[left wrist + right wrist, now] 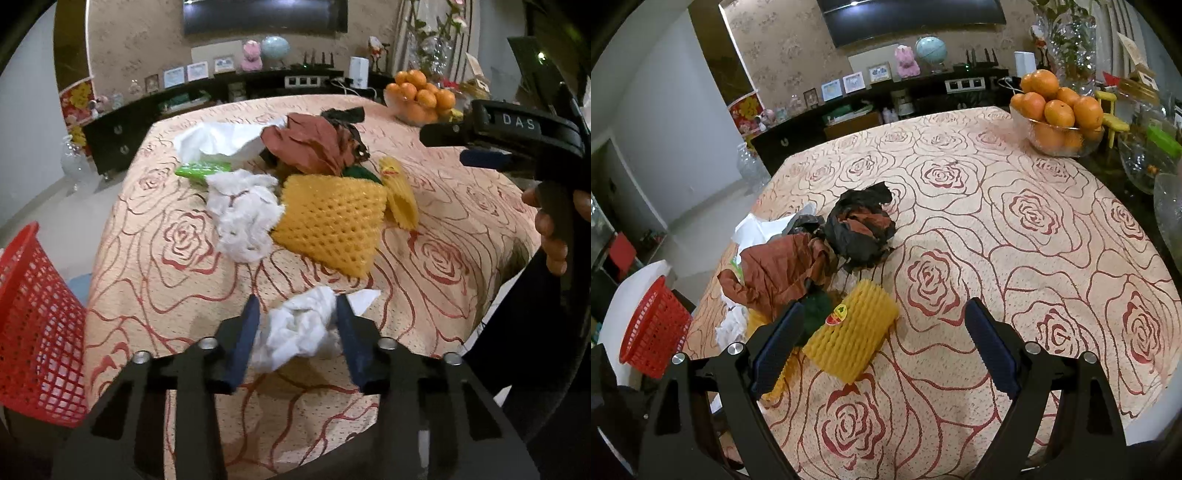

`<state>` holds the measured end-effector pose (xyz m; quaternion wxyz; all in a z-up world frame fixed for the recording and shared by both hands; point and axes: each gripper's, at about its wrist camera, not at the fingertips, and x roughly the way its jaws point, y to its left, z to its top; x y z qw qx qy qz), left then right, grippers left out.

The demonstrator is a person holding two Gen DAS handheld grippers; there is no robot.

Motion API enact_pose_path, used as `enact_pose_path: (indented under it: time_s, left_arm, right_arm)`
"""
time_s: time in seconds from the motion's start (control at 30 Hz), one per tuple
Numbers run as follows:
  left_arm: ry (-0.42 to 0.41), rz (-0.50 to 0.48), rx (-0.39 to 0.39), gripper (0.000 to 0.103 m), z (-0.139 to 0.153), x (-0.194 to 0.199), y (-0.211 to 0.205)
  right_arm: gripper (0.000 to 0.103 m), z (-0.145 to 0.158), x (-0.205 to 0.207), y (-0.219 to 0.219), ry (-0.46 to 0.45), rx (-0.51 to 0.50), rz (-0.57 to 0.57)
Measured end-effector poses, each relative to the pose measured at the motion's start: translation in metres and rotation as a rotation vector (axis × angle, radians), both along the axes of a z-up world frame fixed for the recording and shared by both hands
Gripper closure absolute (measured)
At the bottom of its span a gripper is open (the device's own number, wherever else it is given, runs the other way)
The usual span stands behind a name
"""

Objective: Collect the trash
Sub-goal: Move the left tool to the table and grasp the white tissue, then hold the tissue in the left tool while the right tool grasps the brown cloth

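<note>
While your left hand-held gripper (295, 314) brackets the crumpled white tissue (301, 330) at the near edge of the bench (155, 266), its pads sit on either side of the wad; whether they actually press it, can't tell, since the tissue's lower part is hidden behind the fingers. Your right hand-held gripper (886, 332) is spread wide over bare cloth, nothing between the fingers.

Trash pile, taken from the large yellow foam net (330, 221):
- second white tissue wad (243, 216) touches its left side
- small yellow foam sleeve (400, 197) just right of it, red sticker on it, print unreadable
- brown paper (306, 146) behind it, overlapping black crumpled wrap (860, 229)
- green wrapper (201, 170) back-left, mostly buried under a white plastic bag (221, 142)
- dark green scrap (360, 172) behind it, mostly covered

Red mesh basket (35, 328) stands off the bench's left edge, cut off by the frame. Bowl of oranges (1058, 114) sits at the far right corner.
</note>
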<state>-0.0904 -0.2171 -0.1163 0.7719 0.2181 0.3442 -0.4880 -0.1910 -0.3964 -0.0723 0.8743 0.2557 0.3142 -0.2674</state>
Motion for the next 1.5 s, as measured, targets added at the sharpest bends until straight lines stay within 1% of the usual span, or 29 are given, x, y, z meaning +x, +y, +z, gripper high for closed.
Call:
enact_pose_path:
  time_s: [0.03,0.07,0.23,0.37,0.53,0.57,0.7,0.73,0.8,0.83,0.93,1.07,1.13,1.23,1.37,1.43,1.5]
  left_arm:
    - [0.001,-0.005,-0.001,0.072,0.0,-0.001,0.0]
    - [-0.001,-0.011,-0.002,0.074,0.0,-0.002,0.0]
    - [-0.01,-0.013,-0.004,0.076,0.002,-0.003,0.002]
    - [-0.017,0.019,-0.031,0.077,0.011,0.004,0.009]
    - [-0.033,0.108,-0.091,0.077,0.029,0.022,0.026]
    - [-0.04,0.14,-0.105,0.076,0.034,0.028,0.032]
    - [-0.089,0.236,-0.134,0.077,0.047,0.042,0.046]
    - [-0.092,0.254,-0.142,0.076,0.049,0.045,0.05]
    - [-0.1,0.292,-0.155,0.076,0.054,0.051,0.057]
    - [-0.099,0.306,-0.161,0.076,0.056,0.054,0.059]
    - [-0.094,0.318,-0.164,0.076,0.057,0.057,0.063]
    - [-0.109,0.311,-0.154,0.076,0.057,0.055,0.065]
    - [-0.115,0.307,-0.152,0.076,0.056,0.053,0.064]
    - [-0.122,0.308,-0.15,0.076,0.056,0.052,0.065]
    - [-0.123,0.31,-0.151,0.076,0.055,0.053,0.065]
    - [-0.124,0.31,-0.15,0.076,0.055,0.053,0.065]
    - [-0.127,0.31,-0.149,0.076,0.055,0.052,0.065]
  right_arm:
    - [0.017,-0.001,0.001,0.0,0.002,0.002,0.002]
    - [0.017,-0.002,0.001,0.0,0.005,0.005,0.005]
    - [0.017,-0.005,0.005,0.0,0.009,0.022,0.014]
    - [0.017,-0.005,0.012,0.006,0.008,0.009,0.041]
    - [0.017,-0.001,0.027,0.018,0.006,-0.034,0.09]
    - [0.017,0.0,0.031,0.022,0.009,-0.047,0.103]
    - [0.017,0.002,0.046,0.032,0.005,-0.064,0.155]
    - [0.017,0.003,0.05,0.035,0.003,-0.071,0.167]
    - [0.011,0.006,0.06,0.04,-0.005,-0.086,0.189]
    - [0.01,0.007,0.064,0.042,-0.011,-0.092,0.197]
    - [0.009,0.008,0.08,0.046,-0.007,-0.111,0.227]
    - [0.009,0.003,0.102,0.046,0.027,-0.112,0.247]
    - [0.009,-0.005,0.115,0.043,0.071,-0.113,0.248]
    - [0.009,-0.014,0.125,0.037,0.106,-0.102,0.237]
    - [0.009,-0.016,0.128,0.032,0.097,-0.084,0.232]
    - [0.013,-0.015,0.128,0.032,0.097,-0.083,0.228]
    - [0.028,-0.016,0.128,0.032,0.103,-0.076,0.237]
